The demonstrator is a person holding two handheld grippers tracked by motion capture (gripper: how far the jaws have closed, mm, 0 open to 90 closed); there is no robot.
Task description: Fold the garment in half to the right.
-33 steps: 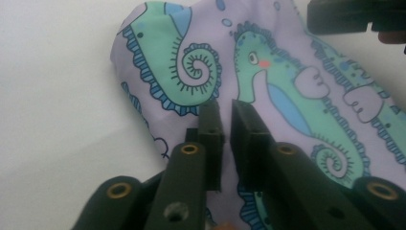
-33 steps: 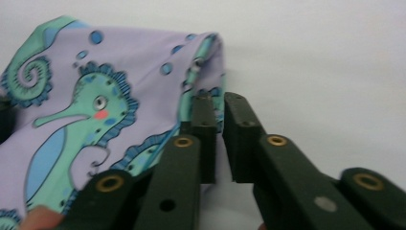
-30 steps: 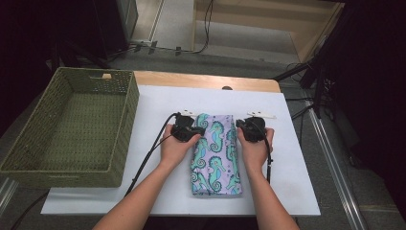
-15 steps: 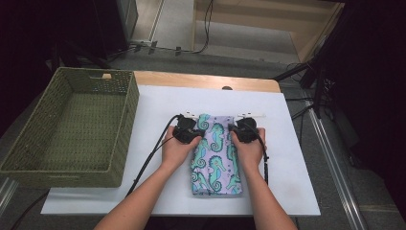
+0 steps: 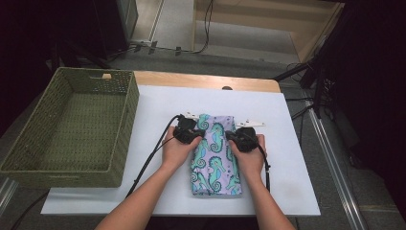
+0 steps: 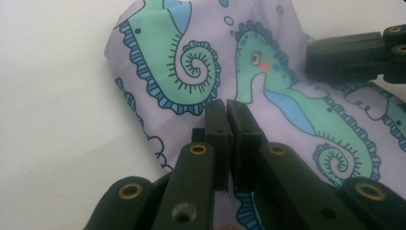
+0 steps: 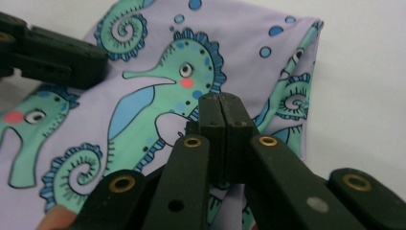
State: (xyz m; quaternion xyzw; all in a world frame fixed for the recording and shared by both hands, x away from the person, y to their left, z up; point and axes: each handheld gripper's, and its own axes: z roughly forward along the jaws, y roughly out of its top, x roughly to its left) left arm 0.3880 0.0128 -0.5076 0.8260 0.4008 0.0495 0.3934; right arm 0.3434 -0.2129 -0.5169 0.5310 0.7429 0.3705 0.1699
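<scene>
A folded lilac cloth with green seahorses point(image 5: 215, 160) lies on the white table sheet point(image 5: 158, 100), long side running toward me. My left gripper point(image 5: 198, 136) sits at the cloth's upper left edge. Its jaws are shut, tips resting on the fabric point(image 6: 191, 62), and no fold shows between them. My right gripper point(image 5: 232, 139) sits at the upper right edge, also shut, tips on the print point(image 7: 143, 72). The two grippers face each other across the cloth. The right gripper's jaws point(image 6: 354, 55) show in the left gripper view, and the left gripper's jaws point(image 7: 52, 55) in the right gripper view.
A green woven basket point(image 5: 129, 103) stands at the table's left side with nothing in it. A strip of bare wood point(image 5: 201, 80) runs along the far edge. Cables trail from both grippers toward me. White sheet lies bare to the right of the cloth.
My right hand has slid a little leftward and down onto the cloth's edge. The left hand has stayed where it was.
</scene>
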